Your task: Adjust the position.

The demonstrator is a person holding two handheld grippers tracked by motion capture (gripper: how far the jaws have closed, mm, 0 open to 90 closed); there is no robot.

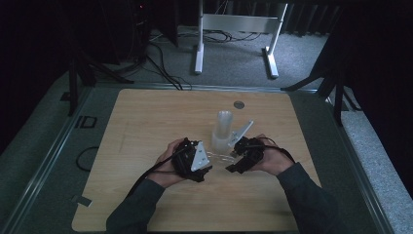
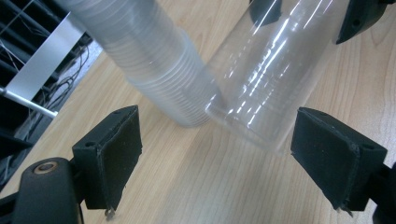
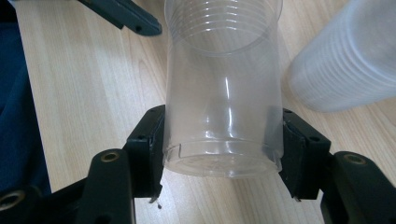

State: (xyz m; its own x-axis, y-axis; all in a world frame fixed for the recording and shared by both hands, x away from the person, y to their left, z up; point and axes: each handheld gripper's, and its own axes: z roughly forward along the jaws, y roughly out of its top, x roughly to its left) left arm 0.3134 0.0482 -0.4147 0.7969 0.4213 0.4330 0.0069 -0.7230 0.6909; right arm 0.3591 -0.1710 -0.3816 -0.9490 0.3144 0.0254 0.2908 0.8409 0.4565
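A single clear plastic cup (image 3: 223,93) lies on its side above the wooden table (image 1: 146,122). My right gripper (image 3: 222,149) is shut on its base, with the open mouth pointing away toward my left gripper (image 1: 204,166). The cup's rim (image 2: 247,128) hangs just ahead of my left gripper (image 2: 224,158), whose pads (image 2: 114,154) stand wide apart and touch nothing. A tall upside-down stack of clear cups (image 1: 223,129) stands on the table just behind the held cup (image 1: 219,157) and close beside it (image 2: 154,65). My right gripper (image 1: 234,163) sits to the right of the stack's foot.
A small round metal disc (image 1: 238,104) sits near the table's far edge. A white desk frame (image 1: 234,29) and cables stand on the floor beyond. A black cable loop (image 1: 86,158) lies off the table's left edge.
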